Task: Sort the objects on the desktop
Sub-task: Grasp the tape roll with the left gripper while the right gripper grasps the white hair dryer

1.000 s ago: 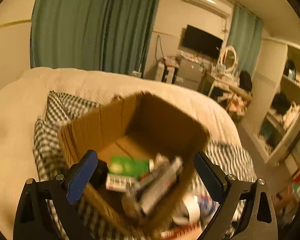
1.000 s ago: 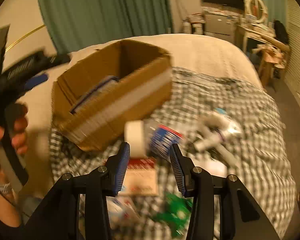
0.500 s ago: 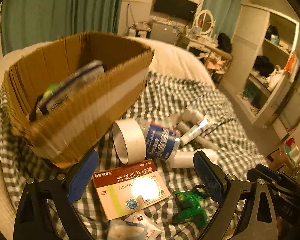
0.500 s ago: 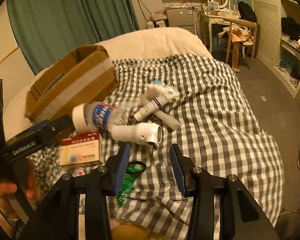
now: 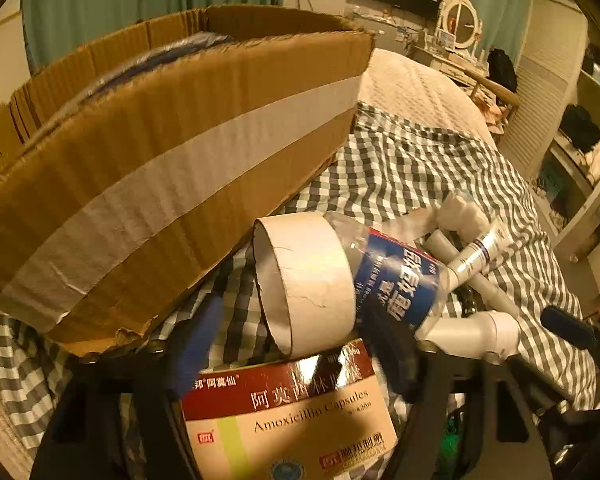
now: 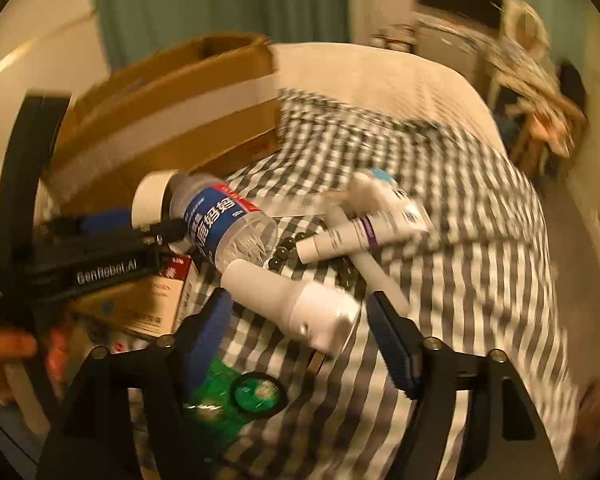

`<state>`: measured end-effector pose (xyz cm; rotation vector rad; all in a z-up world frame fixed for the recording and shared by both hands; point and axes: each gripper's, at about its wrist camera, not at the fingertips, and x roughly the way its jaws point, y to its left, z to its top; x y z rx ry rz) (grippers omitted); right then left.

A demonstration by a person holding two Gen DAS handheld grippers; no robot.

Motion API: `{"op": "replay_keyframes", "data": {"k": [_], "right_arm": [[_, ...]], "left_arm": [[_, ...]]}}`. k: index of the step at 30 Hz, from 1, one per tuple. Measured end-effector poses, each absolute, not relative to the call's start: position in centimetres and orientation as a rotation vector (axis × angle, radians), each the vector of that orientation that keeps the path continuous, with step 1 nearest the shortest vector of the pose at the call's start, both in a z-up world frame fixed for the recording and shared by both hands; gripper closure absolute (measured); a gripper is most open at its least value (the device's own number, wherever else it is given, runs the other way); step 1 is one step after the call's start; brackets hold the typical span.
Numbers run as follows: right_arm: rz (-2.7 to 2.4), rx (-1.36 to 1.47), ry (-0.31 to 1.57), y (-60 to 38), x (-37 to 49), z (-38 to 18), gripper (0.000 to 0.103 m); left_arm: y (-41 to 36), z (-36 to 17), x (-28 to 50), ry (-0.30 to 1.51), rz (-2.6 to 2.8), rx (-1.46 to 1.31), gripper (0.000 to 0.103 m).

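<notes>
A taped cardboard box fills the left of the left wrist view, with things inside it. In front of it lie a white tape roll, a clear bottle with a blue label and a red-and-cream medicine box. My left gripper is open, low over the medicine box, with its fingers on either side of the tape roll. My right gripper is open around the capped end of a white bottle, apparently without touching it. White tubes lie just beyond.
Everything rests on a checked cloth spread over a bed. A green packet lies under the right gripper, and dark beads beside the bottles. A hand holds the left gripper. Shelves and a dresser stand beyond the bed.
My left gripper dropped from above the box to the items in front of it, and its fingers narrowed around the tape roll. My right gripper advanced onto the white bottle and opened wider.
</notes>
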<state>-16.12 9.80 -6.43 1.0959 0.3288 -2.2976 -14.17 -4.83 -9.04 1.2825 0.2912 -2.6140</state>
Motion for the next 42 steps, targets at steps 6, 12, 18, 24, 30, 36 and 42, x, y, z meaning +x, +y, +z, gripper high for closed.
{"op": "replay_keyframes", "data": {"k": [6, 12, 18, 24, 30, 36, 42], "right_arm": [[-2.167, 1.169, 0.548, 7.1, -18.3, -9.1, 0.030], [-2.175, 1.167, 0.660, 5.8, -16.6, -10.0, 0.030], [-2.179, 1.155, 0.803, 5.7, -14.5, -10.3, 0.030], [-2.259, 1.230, 0.518, 7.4, -16.5, -9.8, 0.048], [-2.268, 1.258, 0.253, 9.8, -16.6, -9.6, 0.050], [-2.298, 1.241, 0.160, 11.0, -16.3, -8.2, 0.051], [-2.316, 1.192, -0.040, 13.1, -16.6, -5.6, 0.051]], "left_arm": [[-5.4, -9.0, -14.6, 0.323, -2.626, 1.277, 0.034], [-5.5, -8.9, -14.8, 0.335, -2.644, 1.303, 0.052], [-5.1, -8.8, -14.7, 0.308, -2.650, 1.316, 0.062], [-6.0, -9.5, -15.3, 0.406, -2.620, 1.303, 0.044], [-6.1, -10.1, -15.7, 0.476, -2.625, 1.374, 0.074], [-6.5, -9.3, -14.7, 0.553, -2.623, 1.362, 0.074], [-5.0, -7.5, -13.8, 0.457, -2.697, 1.281, 0.074]]}}
